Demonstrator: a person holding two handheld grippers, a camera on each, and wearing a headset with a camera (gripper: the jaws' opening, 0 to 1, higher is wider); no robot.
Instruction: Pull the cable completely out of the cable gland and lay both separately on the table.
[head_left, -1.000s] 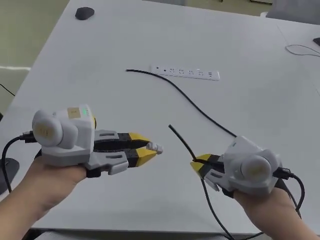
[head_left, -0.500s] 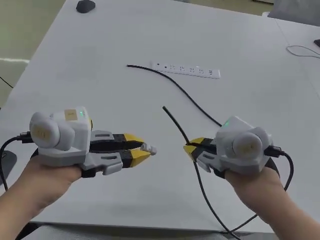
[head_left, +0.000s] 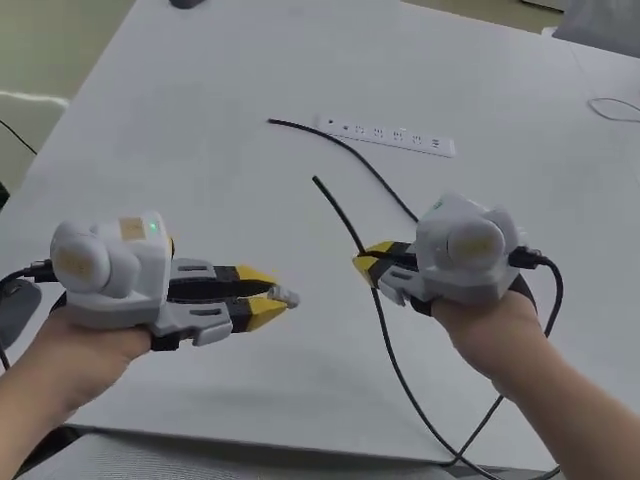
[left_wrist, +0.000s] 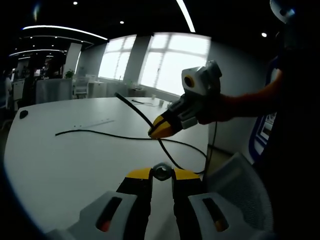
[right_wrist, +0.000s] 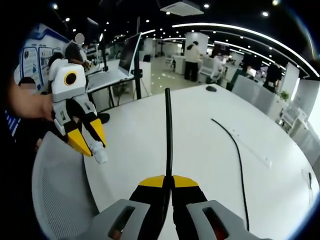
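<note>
Black cable (head_left: 340, 216) and the pale grey cable gland (head_left: 286, 297) hang apart with open air between them, so the pulling looks done and the step in hand, as I judge it, is the laying down. The right gripper (head_left: 368, 264) has its yellow-tipped jaws closed tight on the cable a little below its free end, which points up and away over the white table (head_left: 200, 150); the rest of the cable trails from the jaws toward the table's near edge and drops past it. In the right gripper view the cable (right_wrist: 167, 130) rises straight out from between those closed jaws. The left gripper (head_left: 268, 298) has its jaws pinched nearly together on the gland, which pokes out just past their tips; in the left gripper view the gland (left_wrist: 161, 171) sits as a small round end between them. Both grippers hover above the front of the table, tips facing each other, with neither thing set down yet. Farther back a white power strip (head_left: 390, 139) lies flat, and another stretch of black cable curves past it; I cannot tell whether it belongs to the held one. The next move likely calls for lowering each gripper to its own bare patch of table, well apart, and opening the jaws only once the thing rests there; the gland, small and round, may roll if dropped; the cable looks stiff enough to spring sideways on release.
</note>
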